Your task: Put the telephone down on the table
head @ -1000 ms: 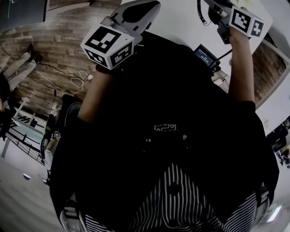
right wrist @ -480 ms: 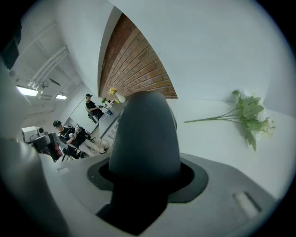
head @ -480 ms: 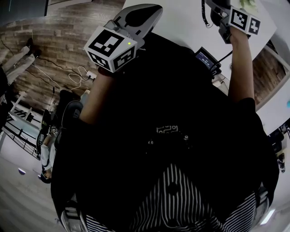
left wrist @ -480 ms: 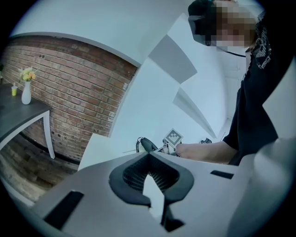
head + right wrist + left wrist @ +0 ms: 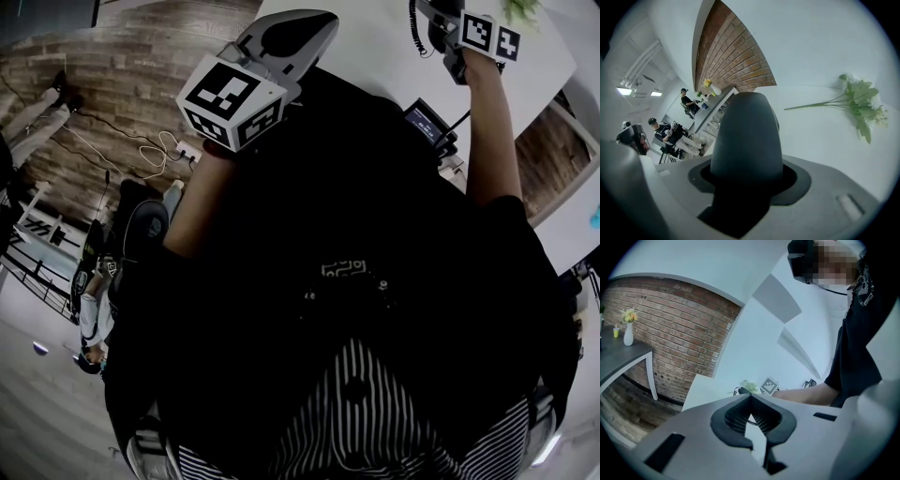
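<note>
Telephone handset [image 5: 746, 140], dark grey and rounded, is clamped between the jaws of the right gripper [image 5: 745, 183] and sticks out past them over the white table [image 5: 825, 140]. Whether it touches the tabletop cannot be made out. In the head view the right gripper [image 5: 448, 28] is at the far right over the table [image 5: 375, 47], and a black coiled cord [image 5: 412, 26] hangs just to its left. A green plant sprig [image 5: 855, 105] lies on the table to the right of the handset. The left gripper [image 5: 750, 397] has its jaws closed tip to tip with nothing between them. It is held at the near left edge of the table [image 5: 314, 21], well apart from the right one. A small device with a lit screen [image 5: 427, 117] sits near the person's right forearm.
</note>
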Tool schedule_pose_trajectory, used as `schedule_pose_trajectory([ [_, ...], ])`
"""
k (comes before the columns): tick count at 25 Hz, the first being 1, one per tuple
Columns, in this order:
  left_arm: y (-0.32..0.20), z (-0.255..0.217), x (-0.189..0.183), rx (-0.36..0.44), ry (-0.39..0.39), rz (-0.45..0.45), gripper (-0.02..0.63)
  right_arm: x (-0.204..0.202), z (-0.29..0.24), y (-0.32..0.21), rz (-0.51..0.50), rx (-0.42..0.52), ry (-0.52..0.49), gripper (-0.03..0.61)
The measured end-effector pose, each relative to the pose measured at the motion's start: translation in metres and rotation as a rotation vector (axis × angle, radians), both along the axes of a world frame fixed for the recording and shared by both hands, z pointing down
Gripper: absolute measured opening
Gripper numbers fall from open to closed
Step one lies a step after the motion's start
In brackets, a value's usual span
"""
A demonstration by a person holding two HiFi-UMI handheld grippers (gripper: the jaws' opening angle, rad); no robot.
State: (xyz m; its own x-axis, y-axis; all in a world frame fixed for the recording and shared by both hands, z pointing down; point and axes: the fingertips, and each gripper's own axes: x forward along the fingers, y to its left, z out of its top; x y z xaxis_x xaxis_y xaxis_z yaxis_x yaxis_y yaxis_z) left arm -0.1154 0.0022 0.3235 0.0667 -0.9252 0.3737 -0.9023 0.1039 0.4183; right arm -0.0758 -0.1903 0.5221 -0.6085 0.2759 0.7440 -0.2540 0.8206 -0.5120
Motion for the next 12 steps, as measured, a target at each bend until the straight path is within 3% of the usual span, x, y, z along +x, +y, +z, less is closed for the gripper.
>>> schedule_pose_trajectory([
  [12, 0.022, 0.01, -0.01, -0.01, 0.005, -0.036, 0.002, 0.008, 0.069, 0.015, 0.01, 0.005, 0.115, 0.268],
])
